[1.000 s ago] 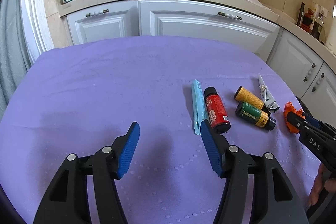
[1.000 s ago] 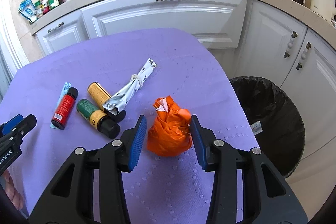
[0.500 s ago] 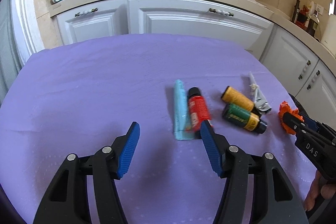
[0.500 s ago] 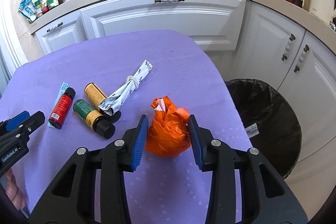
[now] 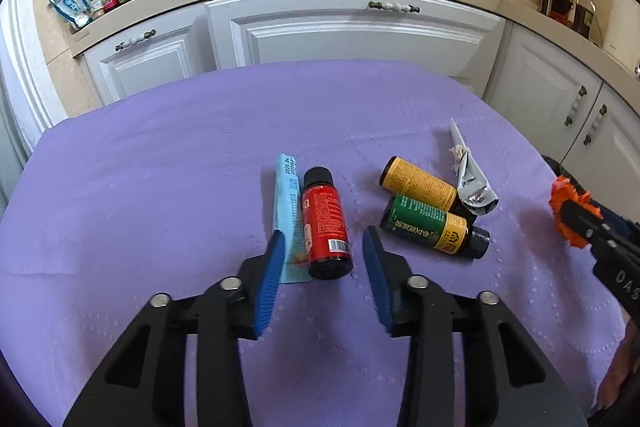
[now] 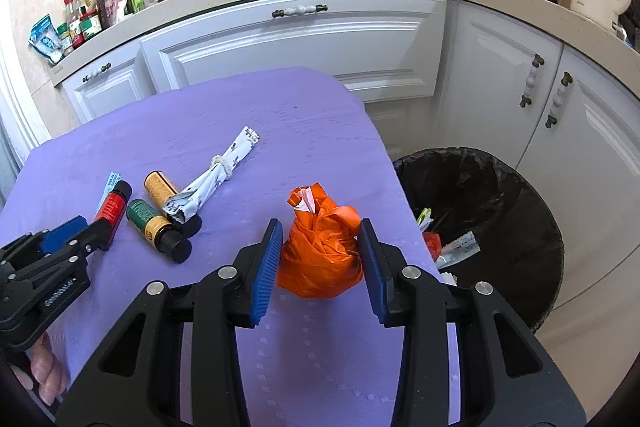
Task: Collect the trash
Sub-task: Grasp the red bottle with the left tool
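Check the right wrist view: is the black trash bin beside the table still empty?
No. The black trash bin already holds several scraps, including a red piece and some crumpled wrappers, visible against its liner.

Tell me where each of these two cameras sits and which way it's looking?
Left wrist: on the left gripper, looking down along its closing fingers at the red bottle between them; the right gripper's tip shows at right.
Right wrist: on the right gripper, looking down at the orange bag in its grip and the bin; the left gripper and a hand show at left.
Shared: the purple table, bottles, cabinets.
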